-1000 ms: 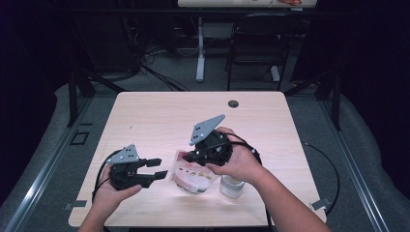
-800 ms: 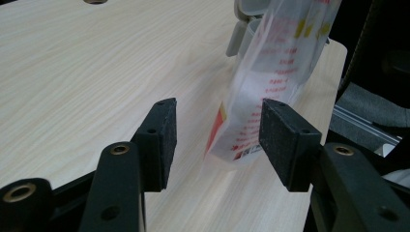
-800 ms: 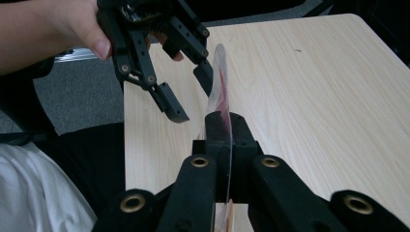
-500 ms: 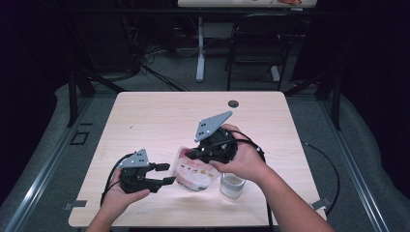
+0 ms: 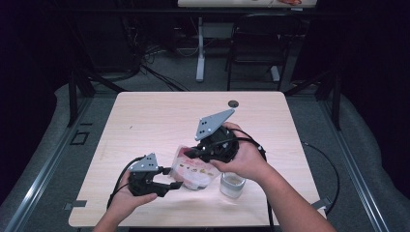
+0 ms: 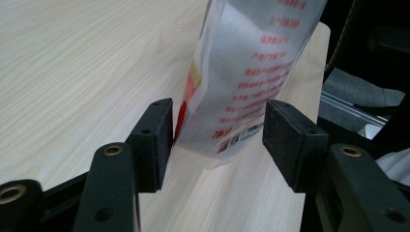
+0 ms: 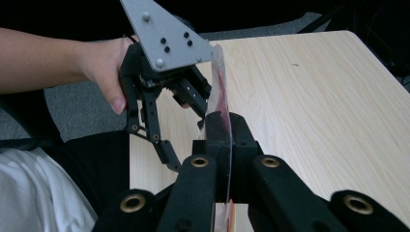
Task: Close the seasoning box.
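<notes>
The packet [image 5: 193,169], a clear plastic pouch with red print, hangs just above the near middle of the tabletop [image 5: 159,116], held up by its top edge. The right tool [image 5: 193,153] is clamped on that upper edge: in the right gripper view its two black jaws are pressed together with the thin edge of the packet [image 7: 218,121] standing up between them.

The left tool [image 5: 173,178] sits just left of the packet, at its lower corner. Its jaws have just been opening and now stand apart. In the left gripper view the bottom of the packet [image 6: 246,82] hangs between the two pads; the left pad is right beside the packet's edge, though contact cannot be told, and the right pad is clear of it.

A small glass jar [image 5: 232,184] stands on the tabletop just right of the packet, under the right hand [image 5: 246,159].
</notes>
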`<action>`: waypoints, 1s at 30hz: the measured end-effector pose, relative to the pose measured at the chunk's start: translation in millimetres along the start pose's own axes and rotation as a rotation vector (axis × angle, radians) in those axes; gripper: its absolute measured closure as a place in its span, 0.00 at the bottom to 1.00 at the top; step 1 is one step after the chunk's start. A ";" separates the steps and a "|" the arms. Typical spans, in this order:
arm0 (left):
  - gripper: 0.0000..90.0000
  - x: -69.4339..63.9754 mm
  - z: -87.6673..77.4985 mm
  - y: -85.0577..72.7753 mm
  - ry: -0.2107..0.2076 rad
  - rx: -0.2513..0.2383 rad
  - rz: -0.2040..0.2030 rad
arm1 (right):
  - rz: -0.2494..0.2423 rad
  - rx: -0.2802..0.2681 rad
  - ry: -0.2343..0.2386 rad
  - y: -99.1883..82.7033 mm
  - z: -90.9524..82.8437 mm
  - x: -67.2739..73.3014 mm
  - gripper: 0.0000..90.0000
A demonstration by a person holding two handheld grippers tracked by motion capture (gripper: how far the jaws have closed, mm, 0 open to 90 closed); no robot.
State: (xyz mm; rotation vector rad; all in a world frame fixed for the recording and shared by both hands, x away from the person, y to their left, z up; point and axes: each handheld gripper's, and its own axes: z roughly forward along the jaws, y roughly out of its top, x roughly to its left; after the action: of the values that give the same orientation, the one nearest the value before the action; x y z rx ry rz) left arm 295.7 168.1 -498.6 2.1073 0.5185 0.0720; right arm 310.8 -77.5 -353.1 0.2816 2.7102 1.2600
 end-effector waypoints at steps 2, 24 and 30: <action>0.49 -0.4 3.0 -1.5 -0.009 -0.001 0.000 | 0.000 0.002 0.001 0.0 0.3 -0.4 1.00; 0.44 -2.2 23.1 -7.3 -0.057 0.022 0.026 | -0.004 -0.023 0.042 3.8 1.3 2.3 1.00; 0.56 -0.2 18.1 -8.5 -0.082 0.014 0.017 | 0.001 -0.037 0.041 3.9 -1.1 1.8 1.00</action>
State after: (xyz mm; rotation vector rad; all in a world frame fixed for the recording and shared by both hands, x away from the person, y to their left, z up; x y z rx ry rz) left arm 297.1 157.8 -515.7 2.1191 0.4528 -0.0086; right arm 309.3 -75.4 -349.5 0.2552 2.7179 1.3290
